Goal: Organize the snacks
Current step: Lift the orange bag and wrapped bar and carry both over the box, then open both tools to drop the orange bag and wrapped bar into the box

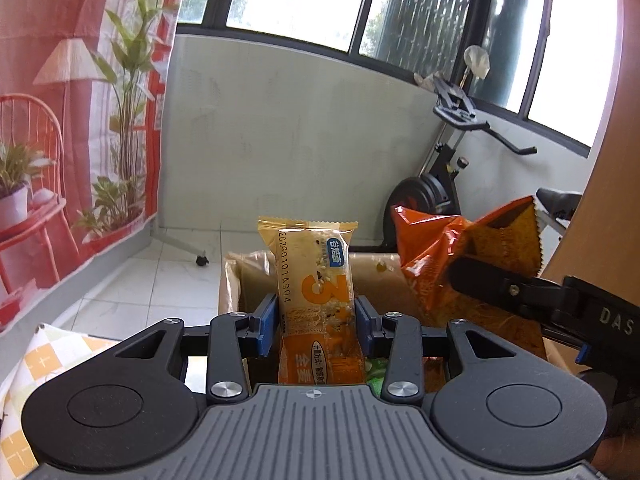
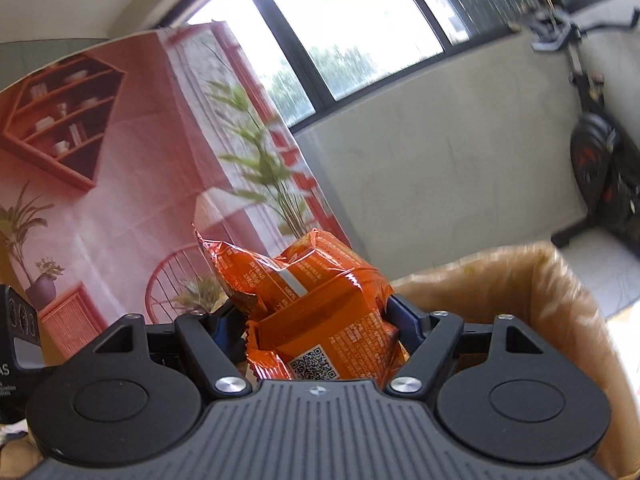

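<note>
Left gripper (image 1: 316, 322) clamped on upright yellow bar (image 1: 314, 280), over box (image 1: 230, 280). Right gripper (image 2: 320, 320) clamped on orange pack (image 2: 316, 300); box rim to its right.

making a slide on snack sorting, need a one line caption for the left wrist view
Left gripper holds a yellow-orange wrapped snack bar above an open brown cardboard box.
</note>
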`<state>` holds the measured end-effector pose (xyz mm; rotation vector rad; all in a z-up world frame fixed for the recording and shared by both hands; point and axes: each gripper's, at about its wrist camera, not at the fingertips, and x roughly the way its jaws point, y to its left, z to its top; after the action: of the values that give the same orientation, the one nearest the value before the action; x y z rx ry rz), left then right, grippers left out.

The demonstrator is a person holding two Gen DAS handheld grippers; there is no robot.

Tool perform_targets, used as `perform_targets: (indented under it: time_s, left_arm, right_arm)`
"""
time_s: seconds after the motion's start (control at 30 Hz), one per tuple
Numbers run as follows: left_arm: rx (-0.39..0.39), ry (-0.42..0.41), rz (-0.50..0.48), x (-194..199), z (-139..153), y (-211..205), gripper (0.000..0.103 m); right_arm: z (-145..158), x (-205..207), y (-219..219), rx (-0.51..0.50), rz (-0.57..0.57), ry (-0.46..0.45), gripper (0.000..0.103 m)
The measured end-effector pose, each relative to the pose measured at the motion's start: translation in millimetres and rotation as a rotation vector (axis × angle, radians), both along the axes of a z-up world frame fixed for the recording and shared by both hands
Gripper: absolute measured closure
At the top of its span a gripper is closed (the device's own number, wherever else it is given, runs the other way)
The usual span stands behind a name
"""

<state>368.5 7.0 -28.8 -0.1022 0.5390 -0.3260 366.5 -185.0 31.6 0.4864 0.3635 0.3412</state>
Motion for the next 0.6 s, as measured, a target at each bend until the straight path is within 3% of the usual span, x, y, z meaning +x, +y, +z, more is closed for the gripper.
perform_targets:
  time_s: [0.2, 0.27, 0.47, 0.6]
  left_arm:
    - [0.004, 0.030, -0.005, 6, -8, 5, 0.056]
    - [0.004, 0.036, -0.003, 7, -8, 7, 0.051]
    - [0.011, 0.031, 0.001, -1, -3, 10, 0.050]
    - [0.011, 0.027, 0.003, -11, -1, 12, 0.050]
  right_arm:
    - [-16, 12, -4, -0.012, 0.000, 0.083, 0.023]
    - [-16, 11, -3, -0.036, -0.009, 0.086, 0.021]
    - [-10, 3, 9, -0.134, -0.011, 0.072, 0.013]
    - [-4, -8, 16, -0.208, -0.030, 0.035, 0.013]
